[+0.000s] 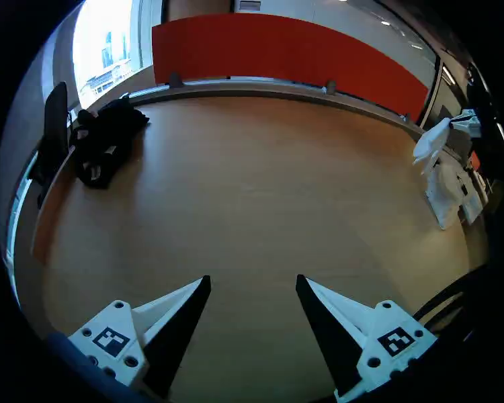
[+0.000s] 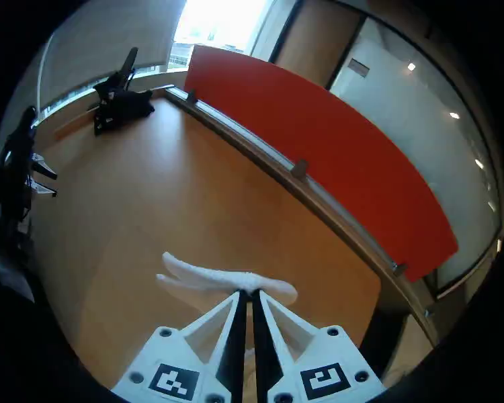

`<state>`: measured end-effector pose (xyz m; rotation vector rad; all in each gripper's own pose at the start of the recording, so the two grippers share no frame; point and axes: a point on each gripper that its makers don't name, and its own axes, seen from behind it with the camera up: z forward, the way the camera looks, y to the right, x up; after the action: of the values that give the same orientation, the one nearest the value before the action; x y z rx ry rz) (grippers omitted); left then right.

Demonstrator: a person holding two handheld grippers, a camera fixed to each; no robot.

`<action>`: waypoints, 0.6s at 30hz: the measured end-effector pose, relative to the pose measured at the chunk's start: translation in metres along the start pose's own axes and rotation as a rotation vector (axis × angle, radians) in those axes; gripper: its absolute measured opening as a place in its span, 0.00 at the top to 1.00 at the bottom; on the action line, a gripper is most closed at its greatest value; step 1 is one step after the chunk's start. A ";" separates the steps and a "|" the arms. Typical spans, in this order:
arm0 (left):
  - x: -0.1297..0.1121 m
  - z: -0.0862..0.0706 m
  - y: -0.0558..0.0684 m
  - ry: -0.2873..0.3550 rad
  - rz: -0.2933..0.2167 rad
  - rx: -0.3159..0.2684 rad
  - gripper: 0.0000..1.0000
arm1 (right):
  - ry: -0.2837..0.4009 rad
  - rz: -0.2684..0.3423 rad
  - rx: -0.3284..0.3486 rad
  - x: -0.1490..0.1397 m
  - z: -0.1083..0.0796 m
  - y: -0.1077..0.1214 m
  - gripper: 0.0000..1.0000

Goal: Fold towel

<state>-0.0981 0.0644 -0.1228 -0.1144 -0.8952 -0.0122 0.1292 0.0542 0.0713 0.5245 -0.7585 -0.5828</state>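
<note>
A single white cloth towel (image 2: 218, 279) is pinched at a bunched edge by the right claw (image 2: 250, 293), whose two fingers are pressed together on the fabric with only a sliver of gap between them. The grip looks meant to lift one end so the cloth can be carried across and laid out for a fold. In the left gripper view the same towel hangs at the right edge of the pale wooden surface (image 1: 252, 188), apparently raised clear of the wood. The left claw (image 1: 253, 278) hovers over the near middle of the surface with its fingers spread wide apart and nothing between them, seemingly waiting to take a second corner; the fold itself looks not yet begun. One long red divider panel (image 1: 285, 54) runs along the far edge. One heap of black bags or clothing (image 1: 107, 138) lies in the far left corner, well apart from the towel, and one black chair back (image 1: 54, 124) stands just beyond that corner. That makes two claws, one towel and one dark heap; the wood between them is bare.
</note>
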 end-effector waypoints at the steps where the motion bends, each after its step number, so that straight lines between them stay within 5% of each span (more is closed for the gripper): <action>1: 0.000 0.000 0.000 -0.001 0.000 0.001 0.06 | -0.005 0.000 -0.006 -0.002 -0.001 0.005 0.94; 18: 0.004 0.000 0.006 -0.007 0.015 0.005 0.06 | -0.058 0.035 -0.095 -0.030 -0.015 0.076 0.95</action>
<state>-0.0951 0.0700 -0.1207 -0.1160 -0.9012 0.0044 0.1458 0.1320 0.0956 0.4074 -0.7897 -0.6009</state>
